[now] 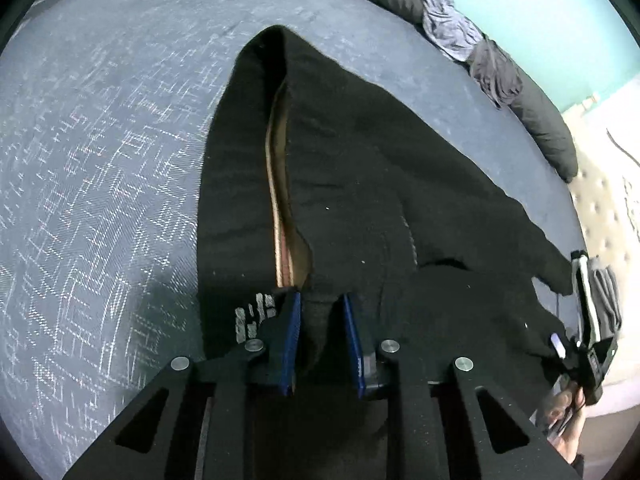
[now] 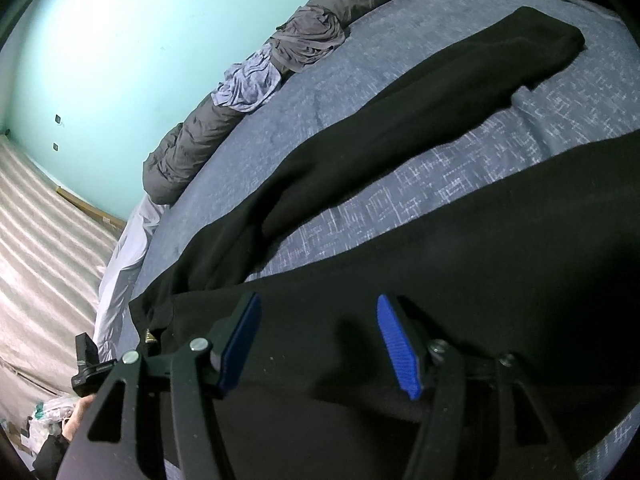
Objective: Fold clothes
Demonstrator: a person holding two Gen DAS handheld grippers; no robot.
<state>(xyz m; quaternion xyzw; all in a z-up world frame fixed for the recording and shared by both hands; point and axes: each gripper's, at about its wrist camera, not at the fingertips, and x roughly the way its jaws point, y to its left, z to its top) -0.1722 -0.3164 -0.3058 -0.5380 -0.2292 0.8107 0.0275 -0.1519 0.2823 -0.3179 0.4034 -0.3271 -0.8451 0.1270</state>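
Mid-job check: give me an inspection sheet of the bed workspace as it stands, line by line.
Surface: blue-grey patterned bedspread, mostly bare to the left of the garment.
Job's things: black garment spread on the bed, one long dark part stretched toward the far end.
Clutter: grey rolled duvet along the far edge with a grey-blue crumpled cloth and a darker grey cloth on it.
Grippers: left gripper has black fabric between its blue pads; right gripper open over the garment.
Cables: nothing seen.
Surroundings: turquoise wall; striped floor.
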